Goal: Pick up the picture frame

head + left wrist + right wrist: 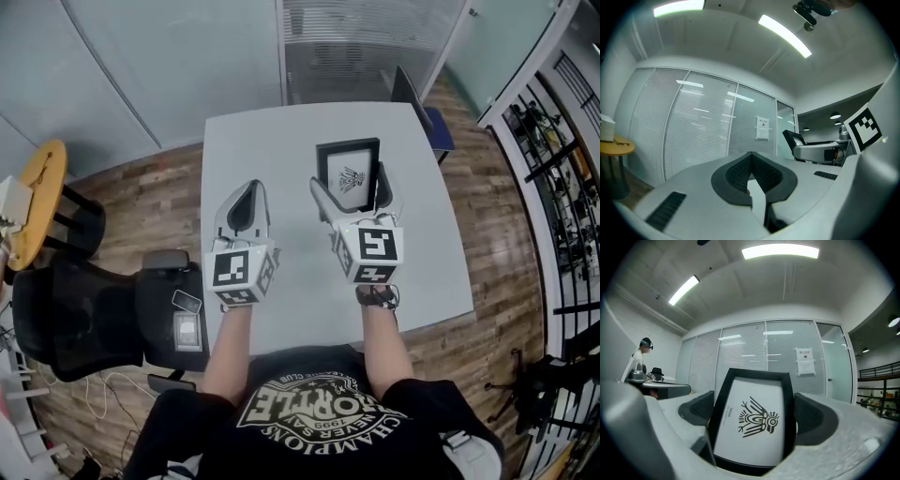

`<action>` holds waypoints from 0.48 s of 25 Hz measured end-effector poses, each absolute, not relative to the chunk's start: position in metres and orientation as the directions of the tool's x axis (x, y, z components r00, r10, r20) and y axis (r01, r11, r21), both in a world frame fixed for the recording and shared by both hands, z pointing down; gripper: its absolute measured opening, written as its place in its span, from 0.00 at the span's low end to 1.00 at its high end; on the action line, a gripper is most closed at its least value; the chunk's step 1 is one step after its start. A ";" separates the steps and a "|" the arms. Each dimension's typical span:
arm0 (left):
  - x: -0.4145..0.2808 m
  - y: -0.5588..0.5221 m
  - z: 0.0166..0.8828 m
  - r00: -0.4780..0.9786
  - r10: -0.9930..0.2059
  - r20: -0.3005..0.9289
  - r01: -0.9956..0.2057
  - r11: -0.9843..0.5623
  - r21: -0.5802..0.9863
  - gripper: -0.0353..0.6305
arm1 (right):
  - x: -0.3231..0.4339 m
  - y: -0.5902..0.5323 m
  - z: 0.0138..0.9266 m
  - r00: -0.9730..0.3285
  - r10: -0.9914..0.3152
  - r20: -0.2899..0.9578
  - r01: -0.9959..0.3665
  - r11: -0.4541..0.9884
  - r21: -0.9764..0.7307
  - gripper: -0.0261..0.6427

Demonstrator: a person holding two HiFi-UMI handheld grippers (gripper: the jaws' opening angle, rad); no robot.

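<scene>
The picture frame (349,173) is black-edged, with a white print of a black bird-like figure. It stands upright between the jaws of my right gripper (354,194), above the grey table (281,281). In the right gripper view the picture frame (752,420) fills the gap of the right gripper (754,411). Both dark pads press on its side edges, and the wall and ceiling show behind it. My left gripper (248,192) hovers beside it to the left with nothing in it. In the left gripper view the left gripper (752,161) has its pads closed together.
A black office chair (94,319) stands at the table's left, with a round yellow side table (37,197) beyond it. Another chair (412,94) sits at the table's far edge. Glass walls with blinds (693,126) lie ahead. A person (640,359) stands at far left.
</scene>
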State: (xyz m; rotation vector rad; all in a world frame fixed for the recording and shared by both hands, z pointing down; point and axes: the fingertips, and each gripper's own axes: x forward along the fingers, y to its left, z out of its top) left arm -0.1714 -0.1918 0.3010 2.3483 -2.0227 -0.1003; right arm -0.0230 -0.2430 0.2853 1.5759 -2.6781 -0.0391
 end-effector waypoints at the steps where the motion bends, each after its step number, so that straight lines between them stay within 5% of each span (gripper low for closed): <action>1: -0.171 -0.192 0.301 0.150 -0.988 -0.024 -0.986 -0.151 0.073 0.06 | -0.024 -0.242 0.286 -0.487 -0.873 0.016 -0.873 0.487 0.038 0.83; 12: -0.164 -0.197 0.315 0.200 -0.980 -0.018 -0.971 -0.201 0.128 0.06 | -0.028 -0.242 0.298 -0.490 -0.871 0.041 -0.869 0.492 0.057 0.82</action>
